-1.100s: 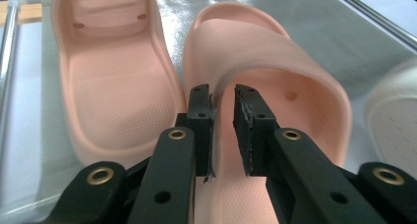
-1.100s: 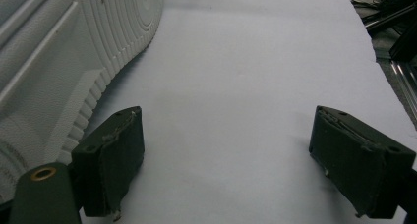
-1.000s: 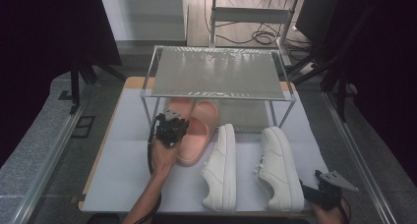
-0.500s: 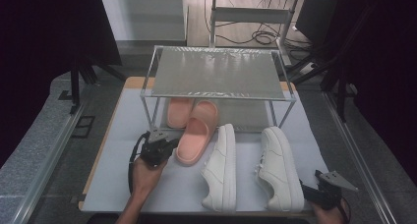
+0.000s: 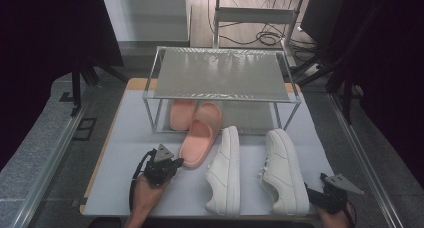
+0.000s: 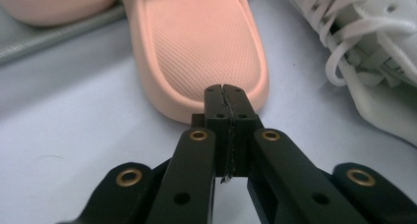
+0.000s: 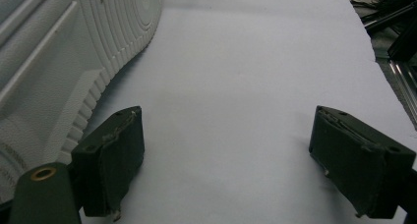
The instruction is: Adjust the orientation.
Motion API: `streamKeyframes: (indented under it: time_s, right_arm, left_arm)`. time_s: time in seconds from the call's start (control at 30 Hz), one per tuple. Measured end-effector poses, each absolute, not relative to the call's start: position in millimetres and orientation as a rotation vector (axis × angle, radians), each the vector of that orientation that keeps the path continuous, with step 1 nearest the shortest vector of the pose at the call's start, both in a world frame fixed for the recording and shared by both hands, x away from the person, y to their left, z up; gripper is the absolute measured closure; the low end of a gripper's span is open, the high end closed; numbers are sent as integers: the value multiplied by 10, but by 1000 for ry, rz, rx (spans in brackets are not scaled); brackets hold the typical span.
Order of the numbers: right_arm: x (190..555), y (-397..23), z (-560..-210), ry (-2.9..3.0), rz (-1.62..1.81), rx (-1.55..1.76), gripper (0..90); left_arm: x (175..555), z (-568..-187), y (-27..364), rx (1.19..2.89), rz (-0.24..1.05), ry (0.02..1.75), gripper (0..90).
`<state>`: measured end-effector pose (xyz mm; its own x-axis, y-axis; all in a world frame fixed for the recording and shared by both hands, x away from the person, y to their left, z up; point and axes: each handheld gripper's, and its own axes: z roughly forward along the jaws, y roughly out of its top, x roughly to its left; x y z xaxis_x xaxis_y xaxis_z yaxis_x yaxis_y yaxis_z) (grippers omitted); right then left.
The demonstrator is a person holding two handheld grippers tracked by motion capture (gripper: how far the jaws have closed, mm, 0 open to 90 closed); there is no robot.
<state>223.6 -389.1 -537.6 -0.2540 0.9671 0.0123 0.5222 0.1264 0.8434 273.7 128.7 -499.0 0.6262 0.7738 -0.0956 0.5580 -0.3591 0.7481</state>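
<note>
A pink slipper (image 5: pixel 200 138) lies on the white table top (image 5: pixel 125 138), its toe under the front edge of the metal rack (image 5: pixel 220 75). Its mate (image 5: pixel 180 115) sits under the rack. My left gripper (image 5: pixel 176 164) is shut and empty. Its tips rest at the heel rim of the near slipper (image 6: pixel 196 42), and the left gripper view (image 6: pixel 227 94) shows the jaws pressed together. Two white sneakers (image 5: pixel 225 170) (image 5: pixel 285 170) lie side by side in front. My right gripper (image 5: pixel 322 190) stands open beside the right sneaker's sole (image 7: pixel 74 47), with bare table between its jaws (image 7: pixel 236 160).
The rack stands on thin legs at the middle back of the table. The laces of the left sneaker (image 6: pixel 354 37) lie just right of the left gripper. A strip of table (image 7: pixel 275 62) runs on beyond the right gripper, and metal rails border both sides of the table.
The left hand has drawn back from the rack toward the table's front and sunk lower. Its gripper now sits at the slipper's heel. The right gripper and all the shoes have stayed put.
</note>
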Motion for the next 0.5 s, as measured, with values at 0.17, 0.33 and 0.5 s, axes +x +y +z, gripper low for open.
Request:
streamKeyframes:
  time_s: [0.17, 0.33, 0.5]
  right_arm:
    - [2236, -3890, -5376, 1847, 1026, 1435, 132]
    - [2236, -3891, -5376, 1847, 1026, 1435, 132]
    - [2236, -3891, -5376, 1847, 1026, 1435, 132]
  left_arm:
    - [2741, -5042, 1220, 2088, 353, 1035, 898]
    - [2719, -5063, 1179, 2119, 354, 1025, 899]
    - [2718, -5087, 1167, 2142, 358, 1024, 898]
